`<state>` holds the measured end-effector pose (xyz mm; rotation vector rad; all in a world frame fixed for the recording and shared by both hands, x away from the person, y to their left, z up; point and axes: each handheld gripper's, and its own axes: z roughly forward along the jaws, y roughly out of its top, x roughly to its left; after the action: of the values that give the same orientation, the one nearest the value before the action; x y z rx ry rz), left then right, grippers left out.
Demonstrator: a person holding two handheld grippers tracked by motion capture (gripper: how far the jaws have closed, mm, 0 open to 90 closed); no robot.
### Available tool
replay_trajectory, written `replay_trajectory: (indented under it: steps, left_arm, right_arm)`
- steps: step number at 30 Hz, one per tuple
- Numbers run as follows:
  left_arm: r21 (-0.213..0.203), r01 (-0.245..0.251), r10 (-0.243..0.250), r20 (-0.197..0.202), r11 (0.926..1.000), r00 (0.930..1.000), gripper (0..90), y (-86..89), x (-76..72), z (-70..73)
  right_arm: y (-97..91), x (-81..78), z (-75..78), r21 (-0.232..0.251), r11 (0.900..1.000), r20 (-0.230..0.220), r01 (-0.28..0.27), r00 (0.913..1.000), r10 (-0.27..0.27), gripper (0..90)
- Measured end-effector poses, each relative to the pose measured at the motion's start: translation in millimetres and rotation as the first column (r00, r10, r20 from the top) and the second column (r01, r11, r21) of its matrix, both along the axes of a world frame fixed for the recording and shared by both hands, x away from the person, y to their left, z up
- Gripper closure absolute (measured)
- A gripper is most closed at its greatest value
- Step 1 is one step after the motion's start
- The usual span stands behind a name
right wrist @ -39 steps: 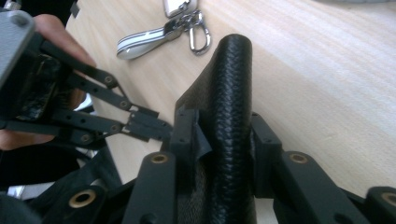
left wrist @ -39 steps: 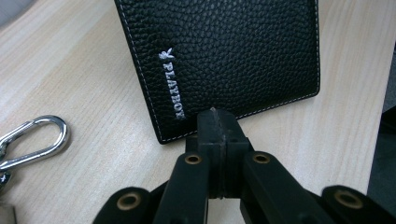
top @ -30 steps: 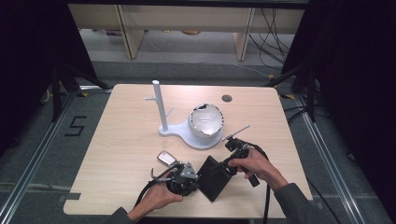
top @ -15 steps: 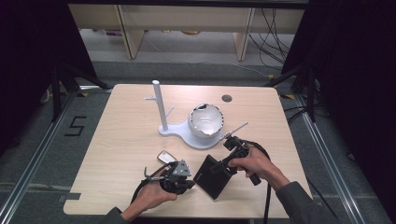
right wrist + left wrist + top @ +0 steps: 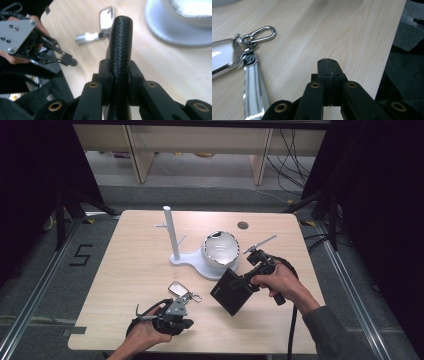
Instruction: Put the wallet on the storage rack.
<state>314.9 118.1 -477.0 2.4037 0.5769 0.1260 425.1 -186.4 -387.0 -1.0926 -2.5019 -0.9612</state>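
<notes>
The black wallet point(image 5: 232, 291) hangs tilted from the right gripper point(image 5: 243, 281), whose jaws pinch its woven edge point(image 5: 120, 50) so it clears the table point(image 5: 130, 270). Beyond the wallet stands the white stand point(image 5: 172, 240) with its bowl point(image 5: 220, 248). To its left the key fob point(image 5: 177, 289) lies flat; just beside that, the left gripper point(image 5: 329, 65), jaws pressed together and empty, hovers free, probably to assist.

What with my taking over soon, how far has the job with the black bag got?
Done: the right gripper is shut on the black bag's braided strap. In hand: the bag is held tilted beside the white stand. Left, probably: hanging or placing the bag; the keys lie untouched, and the left gripper is shut and empty.
</notes>
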Motion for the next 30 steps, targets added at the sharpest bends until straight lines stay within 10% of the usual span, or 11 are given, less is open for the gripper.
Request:
replay_trajectory:
  steps: [5, 18, 30]
  left_arm:
    - [-0.076, -0.094, 0.093, -0.024, 0.9927, 0.9954, 84.5, 18.4, -4.3, 1.3]
    - [-0.097, -0.201, 0.198, -0.046, 0.9747, 0.9792, 51.8, 57.8, -12.2, -6.2]
    - [-0.103, -0.283, 0.28, -0.043, 0.9536, 0.9591, 36.8, 77.5, -14.7, -8.7]
  right_arm:
    - [-10.7, 10.3, 14.1, 0.015, 0.9987, 0.048, 0.048, 0.9977, -0.048, 77.8]
    - [-32.7, 30.3, 37.0, 0.069, 0.9896, 0.115, 0.126, 0.9843, -0.133, 77.8]
    - [-44.4, 57.0, 37.7, 0.143, 0.9551, 0.098, 0.26, 0.9565, -0.275, 77.8]
